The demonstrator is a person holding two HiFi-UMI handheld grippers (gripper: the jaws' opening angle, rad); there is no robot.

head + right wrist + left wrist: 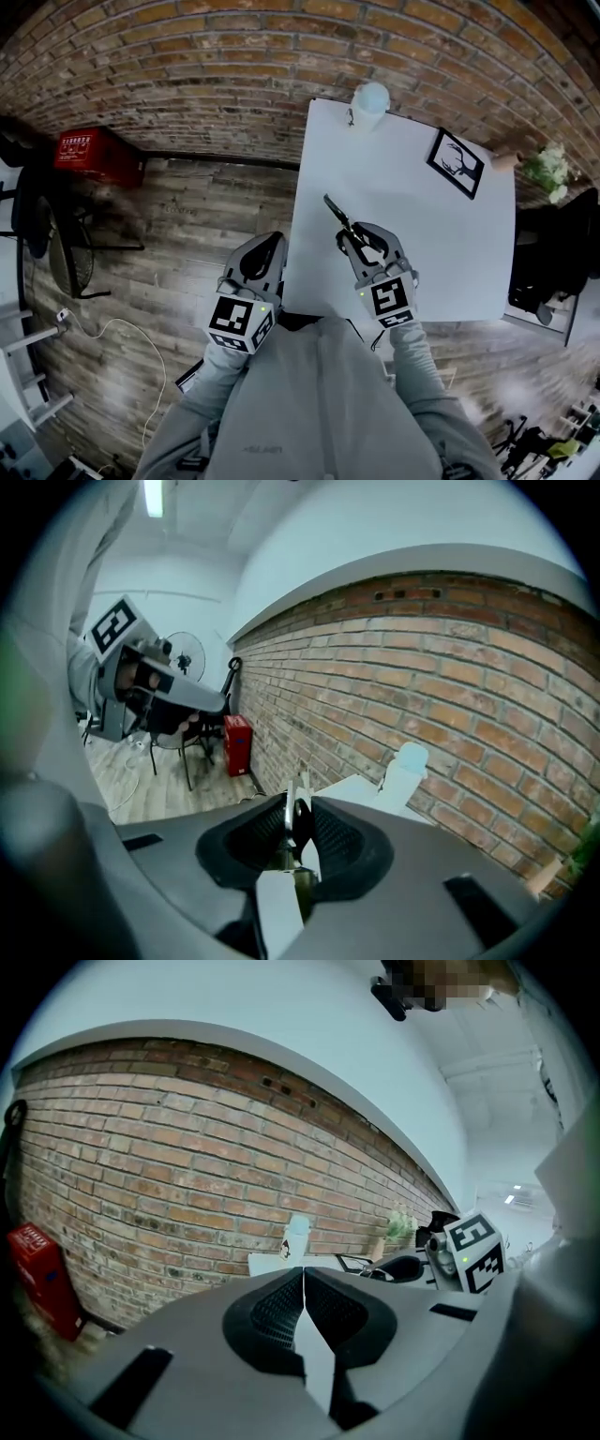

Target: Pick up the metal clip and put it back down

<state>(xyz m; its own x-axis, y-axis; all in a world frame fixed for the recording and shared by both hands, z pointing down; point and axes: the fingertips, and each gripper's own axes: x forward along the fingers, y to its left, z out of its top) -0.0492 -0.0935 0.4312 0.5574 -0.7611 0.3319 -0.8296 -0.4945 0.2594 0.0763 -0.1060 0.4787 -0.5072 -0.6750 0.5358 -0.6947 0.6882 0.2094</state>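
Note:
The metal clip (336, 214), black with thin steel handles, is held above the white table (441, 253) with its handles pointing up and left. My right gripper (349, 234) is shut on the clip. In the right gripper view the clip (298, 817) stands upright between the pads of the right gripper (300, 834). My left gripper (265, 246) hangs just off the table's left edge. Its jaws meet with nothing between them, as the left gripper view shows at the left gripper (303, 1302).
A white cup (369, 103) stands at the table's far edge and a black-framed picture (457, 162) lies at the far right. A plant (551, 169) sits past the right corner. A red box (94, 153) and a fan (70, 262) stand on the wooden floor at the left.

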